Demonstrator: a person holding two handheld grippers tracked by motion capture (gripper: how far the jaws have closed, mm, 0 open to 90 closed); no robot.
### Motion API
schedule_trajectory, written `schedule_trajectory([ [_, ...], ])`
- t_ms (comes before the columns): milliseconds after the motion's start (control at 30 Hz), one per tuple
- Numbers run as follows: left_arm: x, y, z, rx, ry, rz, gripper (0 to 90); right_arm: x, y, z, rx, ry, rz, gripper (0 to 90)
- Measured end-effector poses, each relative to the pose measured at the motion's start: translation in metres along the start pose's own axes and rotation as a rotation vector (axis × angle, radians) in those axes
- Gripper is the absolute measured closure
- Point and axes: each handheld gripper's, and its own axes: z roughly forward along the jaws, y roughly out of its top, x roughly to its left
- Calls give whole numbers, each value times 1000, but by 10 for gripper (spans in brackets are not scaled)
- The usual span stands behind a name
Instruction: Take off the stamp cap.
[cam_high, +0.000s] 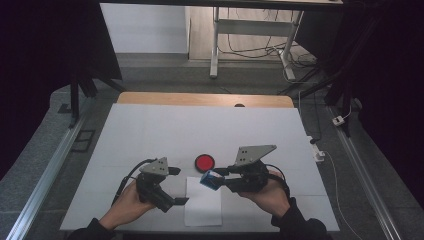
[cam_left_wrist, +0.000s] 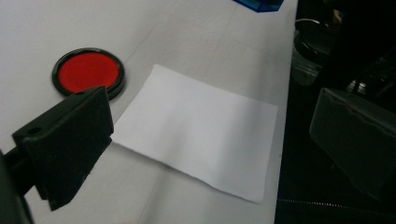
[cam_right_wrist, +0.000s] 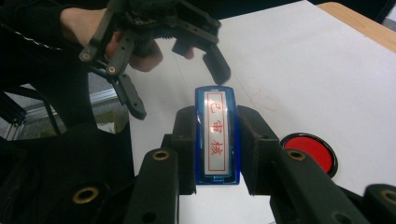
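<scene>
Gripping blue stamp (cam_high: 211, 179), right claw (cam_high: 220, 178) hovers above paper sheet (cam_high: 202, 207) on desk (cam_high: 150, 130); left claw (cam_high: 176, 186) open, empty. Left claw view: red ink pad (cam_left_wrist: 87, 71) just beside sheet. Right claw view: jaws clamp stamp sides, red characters on label.

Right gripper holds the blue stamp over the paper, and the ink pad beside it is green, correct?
Not quite: the ink pad is red, not green, as the left gripper view shows. The rest stands: the right gripper is shut on the blue stamp, held over the paper.
</scene>
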Motion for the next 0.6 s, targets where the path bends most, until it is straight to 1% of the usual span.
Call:
schedule_trajectory([
  [67, 1, 3, 5, 11, -15, 20, 0, 0, 0, 0, 1, 1, -3, 704],
  [133, 1, 6, 10, 26, -19, 39, 0, 1, 0, 0, 3, 5, -5, 703],
  [167, 2, 9, 15, 34, -28, 59, 0, 1, 1, 0, 3, 6, -6, 703],
  [200, 2, 9, 15, 34, -28, 59, 0, 1, 1, 0, 2, 7, -7, 703],
  [300, 2, 13, 22, 40, -39, 80, 0, 2, 1, 0, 0, 11, -8, 703],
  [400, 4, 19, 28, 39, -67, 107, 0, 3, 2, 0, 0, 13, -9, 703],
  [500, 4, 25, 35, 39, -94, 125, 0, 3, 2, 0, 6, 19, -15, 703],
  [533, 5, 27, 38, 39, -111, 139, 0, 3, 2, 0, 5, 22, -14, 703],
  [600, 5, 30, 43, 43, -128, 156, 0, 3, 2, 0, 5, 25, -17, 704],
])
